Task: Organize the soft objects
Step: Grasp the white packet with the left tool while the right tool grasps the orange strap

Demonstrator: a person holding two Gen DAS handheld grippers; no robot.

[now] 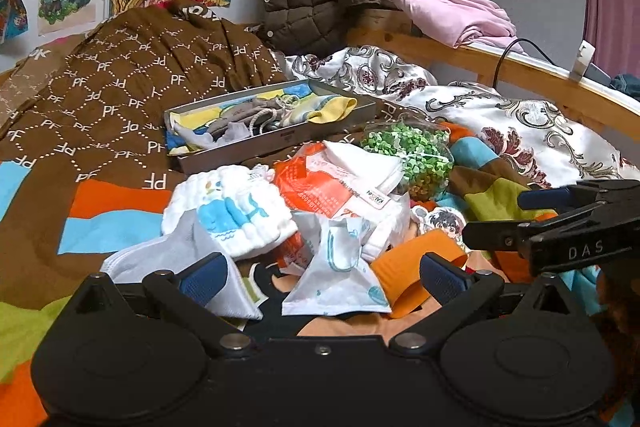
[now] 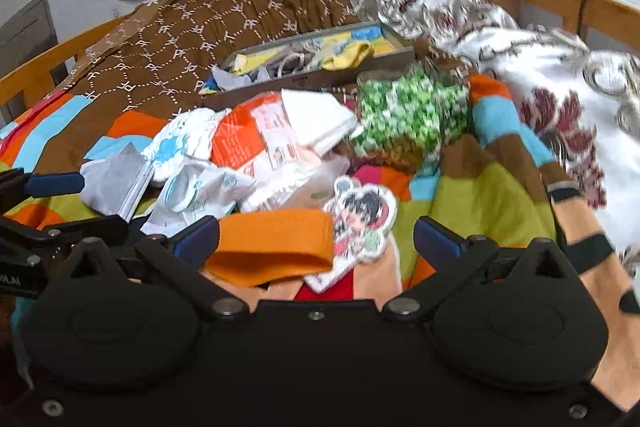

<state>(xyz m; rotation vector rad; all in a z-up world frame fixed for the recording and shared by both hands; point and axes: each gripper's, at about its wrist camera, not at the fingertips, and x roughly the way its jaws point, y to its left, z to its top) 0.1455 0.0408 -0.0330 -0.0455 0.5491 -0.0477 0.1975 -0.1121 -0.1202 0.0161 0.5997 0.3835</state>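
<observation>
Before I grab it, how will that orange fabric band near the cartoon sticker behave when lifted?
The orange band looks like a soft cloth loop, so it will likely flop and sag. It seems light and probably not slippery. The sticker touches its edge and might shift.

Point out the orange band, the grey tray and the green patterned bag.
orange band (image 2: 276, 241): right wrist view, middle of its flat front face.
grey tray (image 1: 244, 147): left wrist view, its near side wall.
green patterned bag (image 1: 416, 151): left wrist view, centre of the green speckled surface.
</observation>
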